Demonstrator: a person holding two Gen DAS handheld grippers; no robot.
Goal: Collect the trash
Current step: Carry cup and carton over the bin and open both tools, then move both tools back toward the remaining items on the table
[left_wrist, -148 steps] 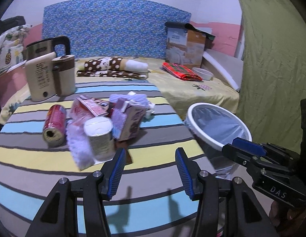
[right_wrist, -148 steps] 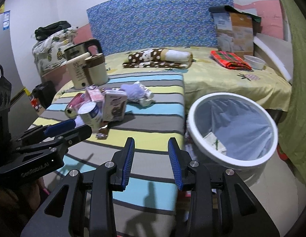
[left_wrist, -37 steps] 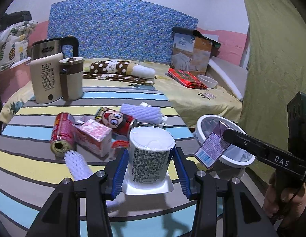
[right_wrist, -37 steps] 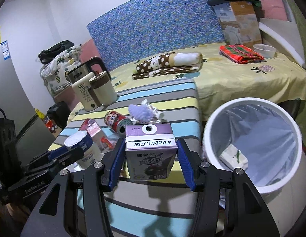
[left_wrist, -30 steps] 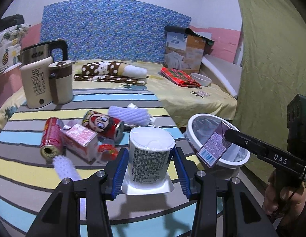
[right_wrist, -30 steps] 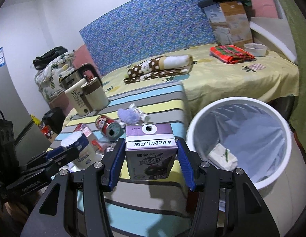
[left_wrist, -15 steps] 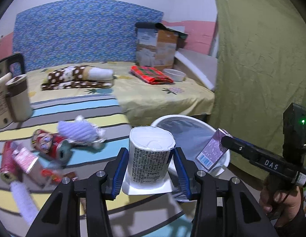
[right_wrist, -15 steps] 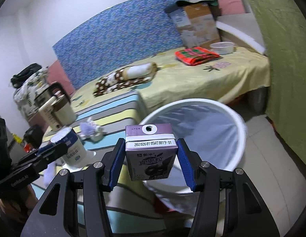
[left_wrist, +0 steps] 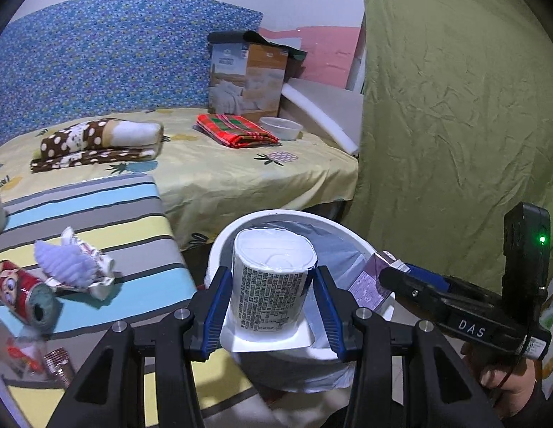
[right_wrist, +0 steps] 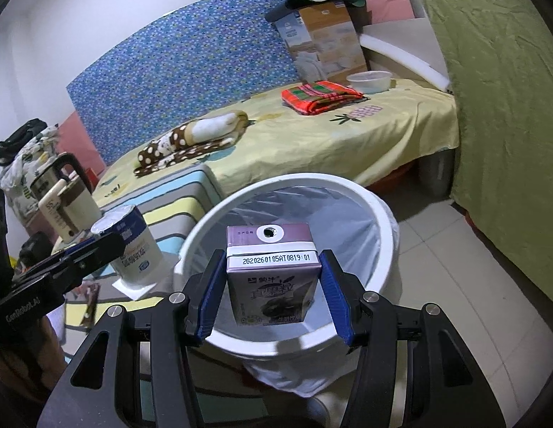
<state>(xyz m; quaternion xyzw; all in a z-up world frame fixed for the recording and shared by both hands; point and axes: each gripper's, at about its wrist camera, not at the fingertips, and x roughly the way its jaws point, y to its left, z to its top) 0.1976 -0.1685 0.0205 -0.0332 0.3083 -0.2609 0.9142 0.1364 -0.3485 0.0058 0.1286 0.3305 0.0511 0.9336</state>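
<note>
My left gripper (left_wrist: 272,306) is shut on a white yogurt cup (left_wrist: 272,285) and holds it upright at the near left rim of the white lined trash bin (left_wrist: 347,230). My right gripper (right_wrist: 272,292) is shut on a purple milk carton (right_wrist: 271,278) and holds it over the near edge of the trash bin (right_wrist: 379,214). The carton (left_wrist: 369,283) and right gripper (left_wrist: 401,276) show in the left wrist view. The cup (right_wrist: 133,249) and left gripper (right_wrist: 98,246) show in the right wrist view.
On the striped table (left_wrist: 98,207) lie a red can (left_wrist: 19,296), a purple foam net (left_wrist: 66,262) and small wrappers (left_wrist: 26,356). A kettle and mug (right_wrist: 62,196) stand at the table's far left. A bed (right_wrist: 347,132) lies behind; a green curtain (left_wrist: 454,125) hangs right.
Both grippers picked up the cup and the carton from the table and swung right with them. They now hold them at the trash bin, closer than half a second ago.
</note>
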